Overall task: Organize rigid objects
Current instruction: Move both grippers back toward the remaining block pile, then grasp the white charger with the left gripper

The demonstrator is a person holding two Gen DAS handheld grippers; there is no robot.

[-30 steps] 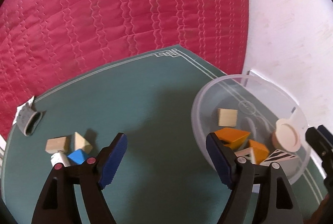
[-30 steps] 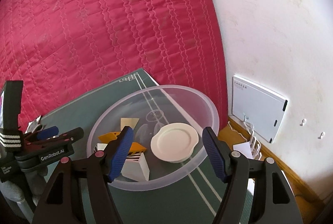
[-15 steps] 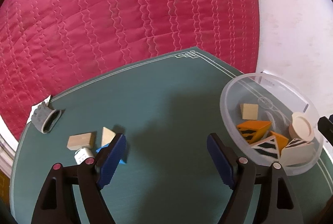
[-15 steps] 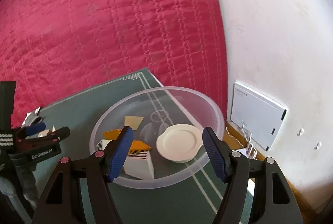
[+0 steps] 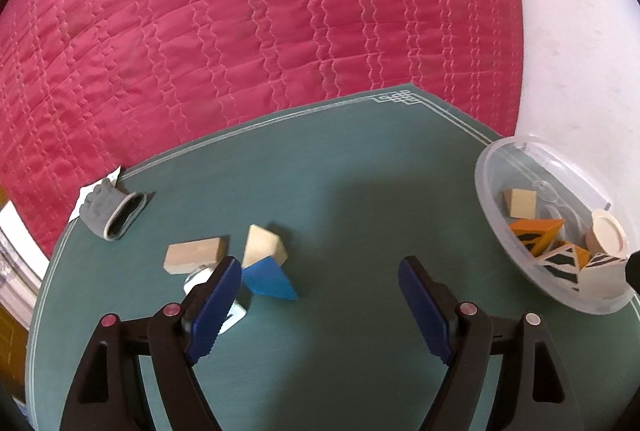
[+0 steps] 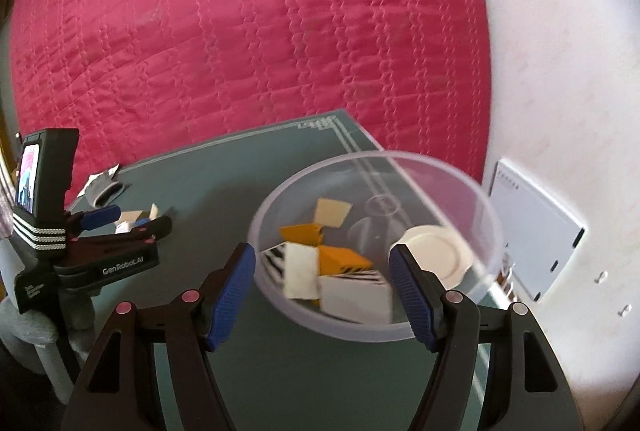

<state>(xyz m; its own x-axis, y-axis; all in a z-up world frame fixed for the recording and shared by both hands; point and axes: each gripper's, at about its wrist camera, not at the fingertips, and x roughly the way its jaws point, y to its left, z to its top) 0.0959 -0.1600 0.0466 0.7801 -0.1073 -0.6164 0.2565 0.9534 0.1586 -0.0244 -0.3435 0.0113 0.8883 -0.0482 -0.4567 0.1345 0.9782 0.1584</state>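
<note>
- My left gripper point(image 5: 320, 295) hangs over the dark green mat point(image 5: 360, 171) with its blue pads apart and nothing between them; my right gripper point(image 6: 322, 295) is likewise spread wide and empty, in front of the clear round plastic bowl point(image 6: 472, 187).
- The loose pieces lie in a tight cluster just ahead of my left pad: a blue wedge-shaped block point(image 5: 270, 281), a pale wooden wedge point(image 5: 264, 245) touching its far side, a pale wooden rectangular block point(image 5: 194, 255) to the left, and a small white piece point(image 5: 196, 277) half hidden behind the pad.
- I judge these light, stiff and unbreakable, so a firm squeeze is safe.
- The wedges worry me: sloped faces can squirt out of the pads. I would take the blue one across its two flat parallel sides, low down.
- Because the blocks touch, closing on one may nudge its neighbours.
- The bowl sits at the mat's right edge, well apart from the cluster, already holding orange striped blocks point(image 6: 340, 259), a pale square tile point(image 6: 332, 211) and a cream round plate point(image 6: 436, 251).
</note>
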